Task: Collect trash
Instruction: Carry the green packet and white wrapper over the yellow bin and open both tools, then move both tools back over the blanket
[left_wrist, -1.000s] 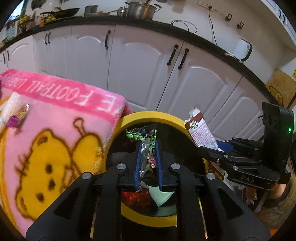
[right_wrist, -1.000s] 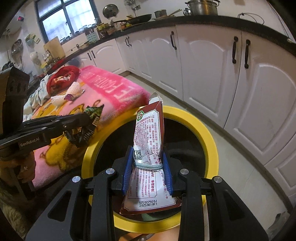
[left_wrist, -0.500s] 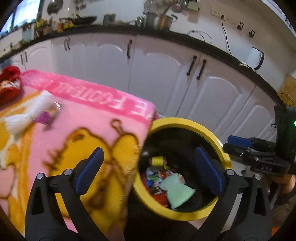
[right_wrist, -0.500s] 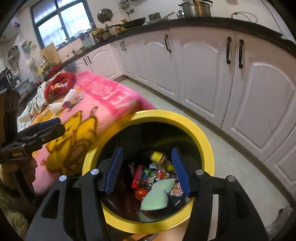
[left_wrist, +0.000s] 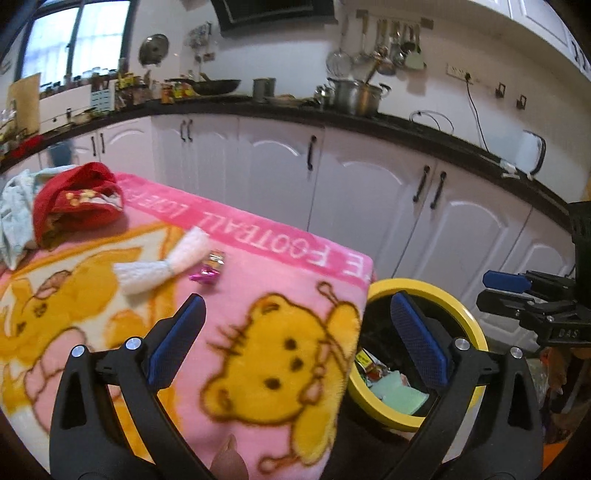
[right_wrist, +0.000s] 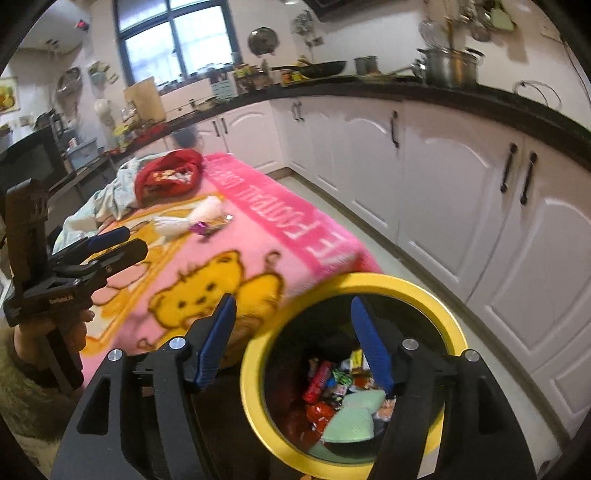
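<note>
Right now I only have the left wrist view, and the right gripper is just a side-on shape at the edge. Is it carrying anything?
Observer: No. The right gripper is open, with nothing between its blue pads, and it hangs over the yellow bin.
Operator: I only get a sliver of the bin's inside. What is in there?
Observer: A heap of wrappers, several of them red, with a pale green piece lying on top toward the near side.
</note>
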